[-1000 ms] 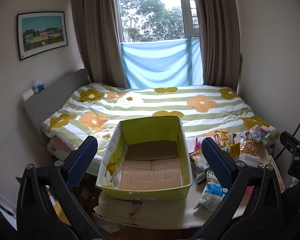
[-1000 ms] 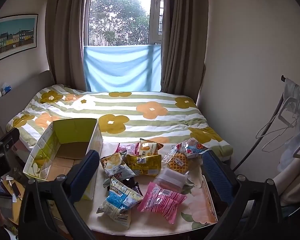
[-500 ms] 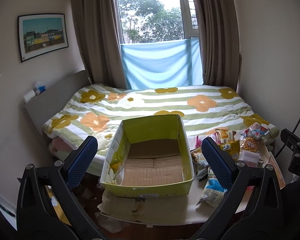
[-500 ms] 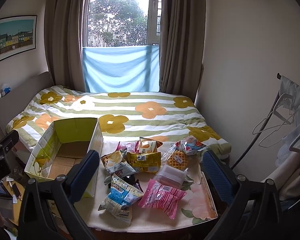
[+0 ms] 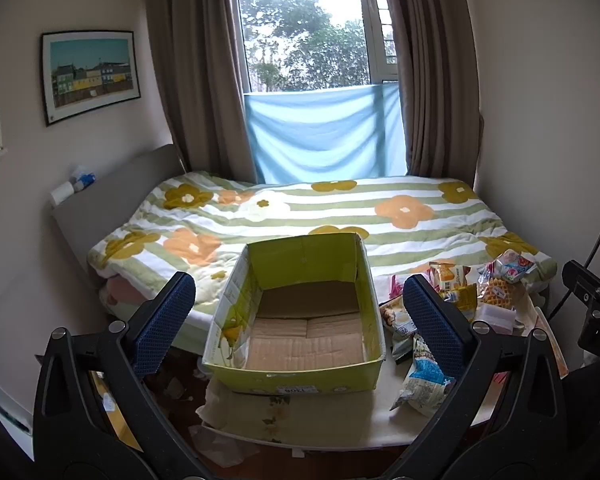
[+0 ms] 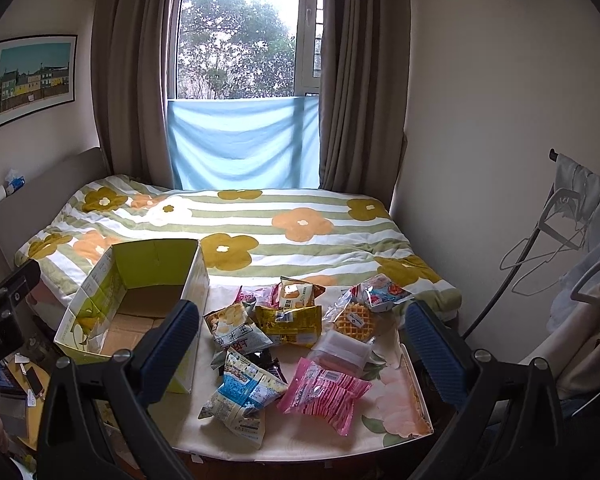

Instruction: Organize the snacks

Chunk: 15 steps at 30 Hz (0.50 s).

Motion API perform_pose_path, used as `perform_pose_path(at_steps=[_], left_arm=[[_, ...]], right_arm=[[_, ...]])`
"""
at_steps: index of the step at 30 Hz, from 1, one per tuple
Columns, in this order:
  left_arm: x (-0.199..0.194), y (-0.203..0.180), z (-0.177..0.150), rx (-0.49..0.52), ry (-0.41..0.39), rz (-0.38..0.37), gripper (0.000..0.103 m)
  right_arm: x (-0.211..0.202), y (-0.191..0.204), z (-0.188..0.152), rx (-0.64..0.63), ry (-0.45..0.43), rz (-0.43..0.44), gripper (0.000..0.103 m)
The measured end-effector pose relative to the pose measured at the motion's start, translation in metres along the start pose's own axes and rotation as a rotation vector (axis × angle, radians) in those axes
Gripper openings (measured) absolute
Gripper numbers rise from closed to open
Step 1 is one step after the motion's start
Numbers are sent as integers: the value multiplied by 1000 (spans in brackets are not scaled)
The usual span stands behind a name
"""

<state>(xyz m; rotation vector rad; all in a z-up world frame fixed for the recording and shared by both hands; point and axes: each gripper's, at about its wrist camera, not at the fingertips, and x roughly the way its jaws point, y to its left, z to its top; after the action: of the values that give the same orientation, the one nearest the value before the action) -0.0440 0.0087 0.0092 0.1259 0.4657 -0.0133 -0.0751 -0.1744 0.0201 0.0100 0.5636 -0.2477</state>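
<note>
Left gripper [image 5: 299,306] wide apart, holding nothing, hovering in front of the open yellow-green cardboard box [image 5: 300,376]; the box sits centred between its blue pads, inside bare. Right gripper [image 6: 302,338] also spread, gripping nothing, above the pile of snack packets. Blue-white crinkled snack bag [image 6: 242,396] and pink striped packet [image 6: 324,394] lie between its fingers, nearest; waffle pack [image 6: 354,320] and yellow foil bag [image 6: 294,324] further ahead. Box is left of the pile, all on the floral-cloth table [image 6: 396,404].
</note>
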Motion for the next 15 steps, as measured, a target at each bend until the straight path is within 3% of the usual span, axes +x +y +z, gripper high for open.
perform_pose_path(at_steps=[15], left_arm=[[-9,4,0,-38,-16,-18,103]], right_arm=[[-8,2,1,-5,-27,-6,103]])
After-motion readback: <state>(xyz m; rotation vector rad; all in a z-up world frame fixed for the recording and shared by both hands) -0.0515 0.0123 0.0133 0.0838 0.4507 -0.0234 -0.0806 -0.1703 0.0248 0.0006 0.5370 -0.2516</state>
